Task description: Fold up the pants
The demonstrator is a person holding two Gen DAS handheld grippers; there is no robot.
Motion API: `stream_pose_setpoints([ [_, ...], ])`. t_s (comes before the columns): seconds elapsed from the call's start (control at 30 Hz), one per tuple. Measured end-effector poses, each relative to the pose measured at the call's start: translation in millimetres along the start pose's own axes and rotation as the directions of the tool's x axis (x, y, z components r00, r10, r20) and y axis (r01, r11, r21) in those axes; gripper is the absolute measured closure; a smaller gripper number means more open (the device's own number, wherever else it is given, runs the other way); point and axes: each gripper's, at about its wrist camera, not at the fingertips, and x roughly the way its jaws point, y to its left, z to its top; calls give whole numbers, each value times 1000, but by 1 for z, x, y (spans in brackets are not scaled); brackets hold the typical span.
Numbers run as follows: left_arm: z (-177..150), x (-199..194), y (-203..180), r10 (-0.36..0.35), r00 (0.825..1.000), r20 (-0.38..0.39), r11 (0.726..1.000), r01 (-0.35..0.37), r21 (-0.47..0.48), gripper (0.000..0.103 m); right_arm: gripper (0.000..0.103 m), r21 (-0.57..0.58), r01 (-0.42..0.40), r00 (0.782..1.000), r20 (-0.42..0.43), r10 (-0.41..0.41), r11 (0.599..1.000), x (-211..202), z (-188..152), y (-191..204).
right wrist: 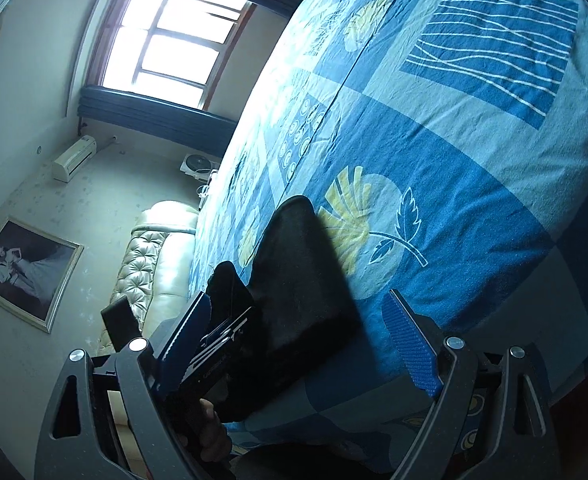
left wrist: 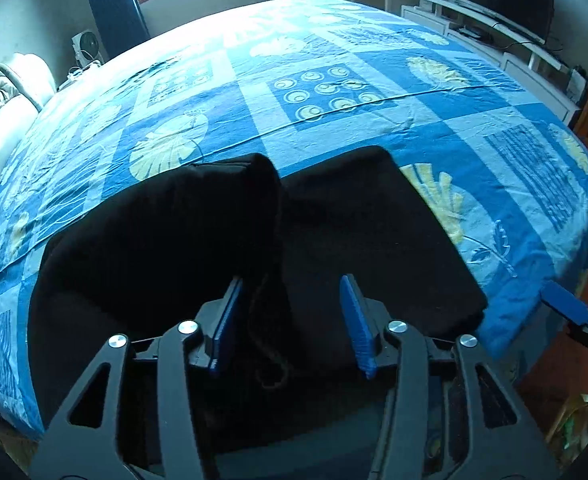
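**Black pants, folded into a compact bundle, at the near edge of the bed.**

On the wide bed with its blue patchwork leaf-print cover (left wrist: 334, 92), we find the black soft-cloth pants (left wrist: 165, 248) lying near the front edge, doubled over with a thick rolled fold at the far side. We judge the fabric light, limp and non-slippery, best pinched at a layered edge or corner so all plies lift together. Our left gripper (left wrist: 294, 320) stands over the bundle with its blue-padded jaws half apart, a dark drawstring loop (left wrist: 267, 352) between them but unpinched. Our right gripper (right wrist: 294, 344) holds its jaws wide, empty, beside the pants' right edge.
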Motion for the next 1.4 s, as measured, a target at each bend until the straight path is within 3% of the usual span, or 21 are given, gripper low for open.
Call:
stream_pose_setpoints([
  [0.07,-8,-22,3,-67,997,48,998,68,-18,21,17,-22,4,1000,-13,-4,1000,1,-1,8],
  [0.17,-24,-57,27,-153,981,121,985,161,-63,9,17,-61,-2,999,-47,-1,998,8,-4,21],
  [0.3,-48,-85,87,-146,974,171,971,175,-165,7,17,-107,-19,995,-103,8,994,29,-12,41],
  [0.47,-76,-87,161,28,989,144,968,9,-252,7,17,-175,-31,976,-216,-7,984,84,-27,70],
  [0.53,-89,-83,186,67,990,120,956,-30,-291,7,17,-199,-21,967,-253,-30,980,106,-33,79],
  [0.7,-116,-77,226,62,994,87,920,-23,-392,7,17,-219,-13,949,-309,-57,976,145,-47,94],
  [0.77,-125,-75,233,52,995,85,910,-12,-414,7,17,-219,-39,928,-370,-46,975,159,-57,98],
  [0.9,-129,-72,235,30,997,71,915,1,-403,7,17,-247,-9,906,-412,-96,969,174,-72,100],
  [0.97,-127,-70,236,27,997,71,916,4,-402,7,17,-268,6,915,-388,-113,964,175,-75,102],
  [1.0,-127,-69,237,24,997,69,915,6,-404,7,25,-282,15,915,-383,-128,959,175,-77,104],
  [1.03,-126,-69,238,23,997,69,913,7,-407,7,46,-304,25,911,-385,-147,952,177,-77,105],
  [1.13,-127,-67,243,20,998,67,906,10,-423,7,78,-362,67,903,-375,-211,930,179,-77,110],
  [1.27,-130,-71,252,28,997,78,893,9,-449,7,87,-338,1,942,-317,-115,941,152,-58,122],
  [1.4,-133,-72,260,-3,996,86,871,45,-490,7,89,-361,5,967,-236,-97,933,116,-35,125],
])
